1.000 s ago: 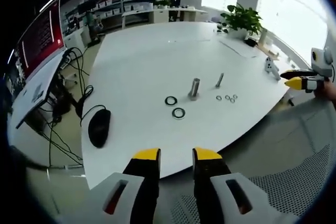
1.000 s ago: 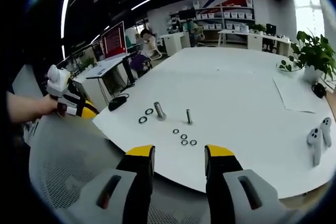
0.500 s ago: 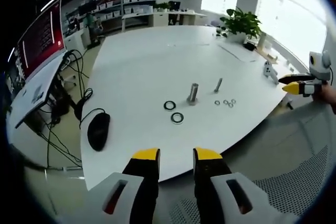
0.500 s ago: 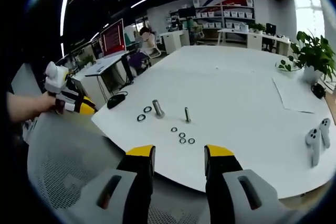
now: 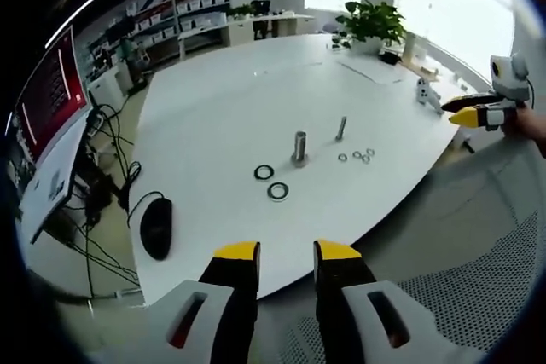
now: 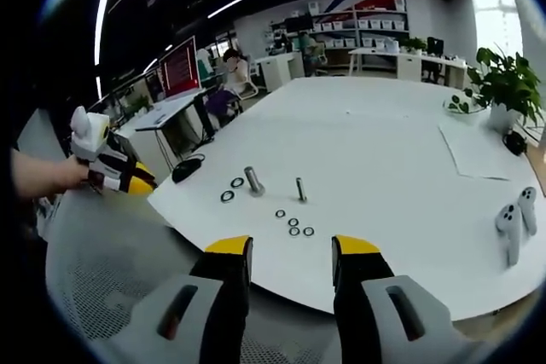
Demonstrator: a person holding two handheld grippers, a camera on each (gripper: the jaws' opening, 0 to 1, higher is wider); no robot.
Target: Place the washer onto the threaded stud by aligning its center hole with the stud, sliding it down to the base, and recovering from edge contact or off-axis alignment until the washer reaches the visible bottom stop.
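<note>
On the white table stand a thick metal stud and a thinner threaded stud. Two large dark washers lie to the left of the thick stud, and several small washers lie by the thin one. My left gripper hangs open off the table's near edge, nothing between its yellow tips. In the right gripper view I see the same studs, the large washers and the small washers. My right gripper is open and empty, short of the table edge.
A black mouse with its cable lies near the table's left edge. White hand controllers, a sheet of paper and a potted plant sit on the far right. A mesh chair seat lies below both grippers. The other gripper is held in a hand off the table.
Both views have shifted a little with the hands; the studs and washers lie as before. Both grippers stay open and empty.
</note>
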